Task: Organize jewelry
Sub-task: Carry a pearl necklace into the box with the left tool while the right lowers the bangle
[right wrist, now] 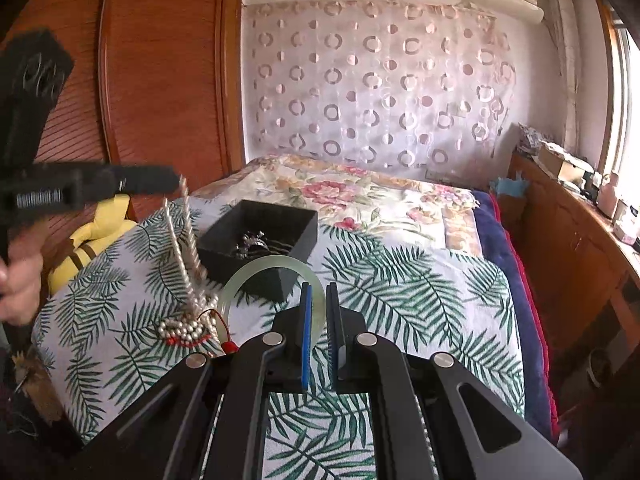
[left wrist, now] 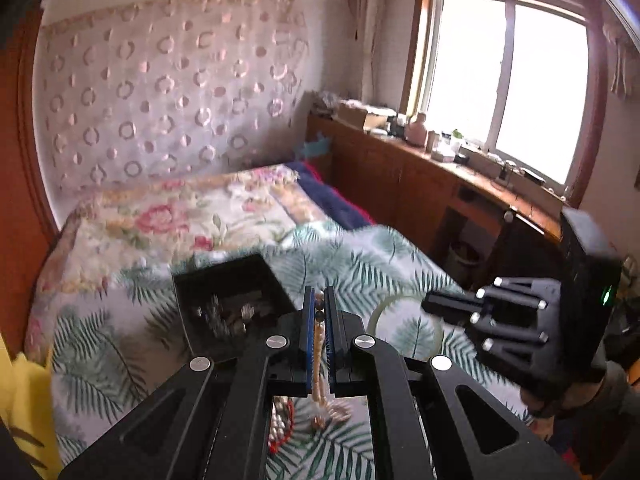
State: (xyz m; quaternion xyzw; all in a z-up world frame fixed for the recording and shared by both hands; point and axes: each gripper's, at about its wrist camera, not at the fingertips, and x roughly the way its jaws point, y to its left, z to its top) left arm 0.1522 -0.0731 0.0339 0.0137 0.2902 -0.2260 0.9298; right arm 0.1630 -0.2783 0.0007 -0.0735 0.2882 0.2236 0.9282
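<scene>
My left gripper (left wrist: 319,300) is shut on a pearl necklace (left wrist: 319,344). The strand hangs taut from its pads down to a heap of pearls with a red cord (right wrist: 188,330) on the leaf-print bedspread. In the right wrist view the left gripper (right wrist: 174,180) is raised at the left, with the necklace (right wrist: 188,248) trailing below it. My right gripper (right wrist: 319,292) is shut on a pale green bangle (right wrist: 264,270), held just in front of an open black box (right wrist: 304,228). The box holds several dark jewelry pieces (right wrist: 252,244). The right gripper (left wrist: 430,304) and the bangle (left wrist: 374,314) also show at the right of the left wrist view.
A person's hand (right wrist: 20,288) grips the left tool. A yellow plush toy (right wrist: 100,232) lies at the bed's left edge by a wooden wardrobe (right wrist: 160,80). A cluttered wooden counter (left wrist: 460,168) runs under the window to the right of the bed. A floral quilt (right wrist: 360,196) covers the bed's far end.
</scene>
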